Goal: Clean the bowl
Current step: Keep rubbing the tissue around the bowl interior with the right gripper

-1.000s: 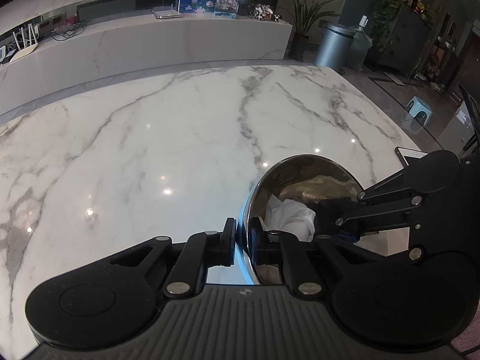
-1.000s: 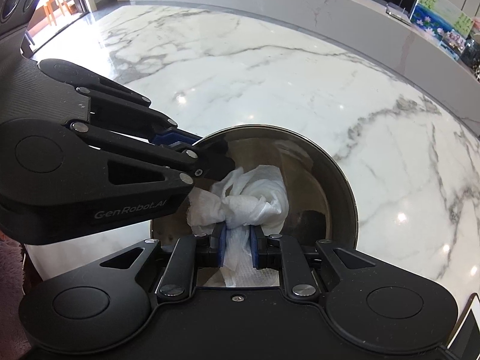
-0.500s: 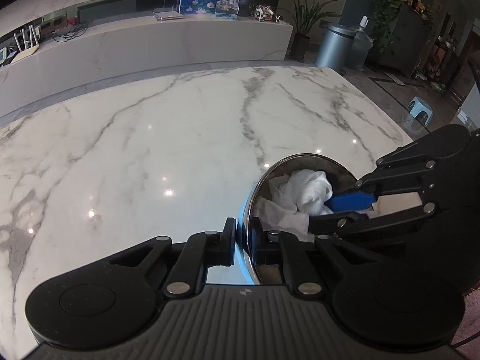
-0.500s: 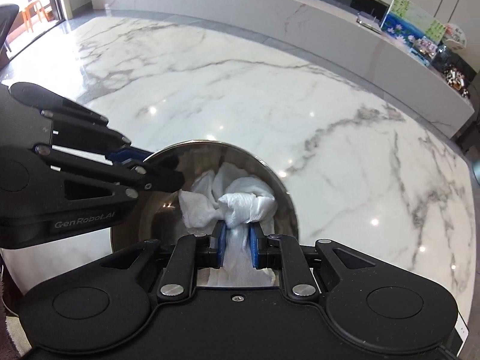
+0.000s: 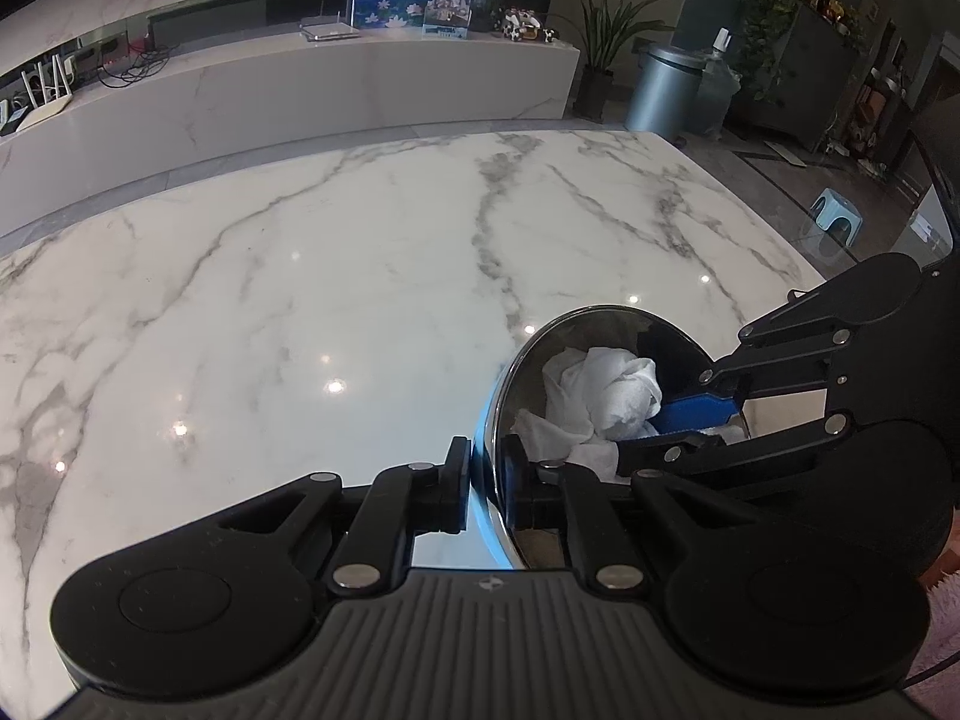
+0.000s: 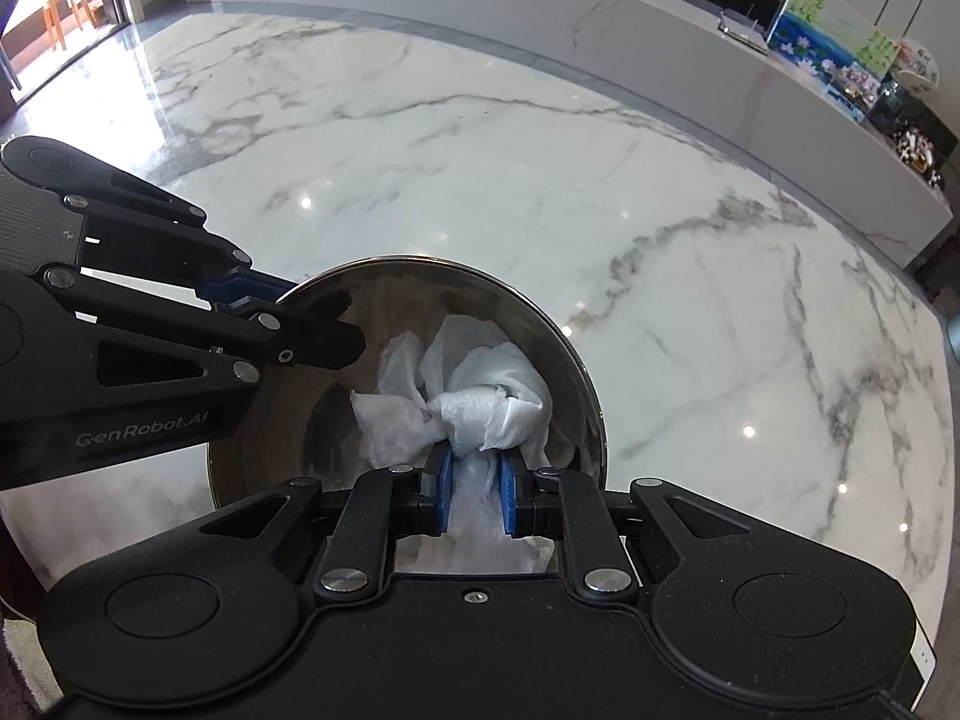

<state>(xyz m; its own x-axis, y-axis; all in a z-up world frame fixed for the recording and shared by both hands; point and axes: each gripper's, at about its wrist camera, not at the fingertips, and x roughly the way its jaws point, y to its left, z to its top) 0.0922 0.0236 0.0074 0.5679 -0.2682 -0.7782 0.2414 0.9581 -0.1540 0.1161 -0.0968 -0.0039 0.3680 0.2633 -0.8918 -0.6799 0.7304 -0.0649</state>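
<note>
A shiny steel bowl (image 5: 600, 312) (image 6: 420, 262) stands near the front right of the white marble table (image 5: 300, 300). My left gripper (image 5: 486, 480) (image 6: 288, 309) is shut on the bowl's near left rim, one pad outside and one inside. A crumpled white cloth (image 5: 612, 390) (image 6: 474, 396) lies inside the bowl. My right gripper (image 6: 474, 486) (image 5: 666, 429) reaches into the bowl from the right and is shut on the cloth's bunched tail, pressing the wad against the inner wall.
Behind the table runs a long low marble counter (image 5: 360, 90) with a painted picture (image 5: 408, 0) and small items. A grey bin (image 5: 666, 90), plants and a blue stool (image 5: 834, 219) stand on the floor at the right. Pink fuzzy fabric (image 5: 942, 612) shows at the lower right.
The right gripper has swept the cloth across the inside of the bowl, from the near side toward the far side. The left gripper has kept its hold on the rim.
</note>
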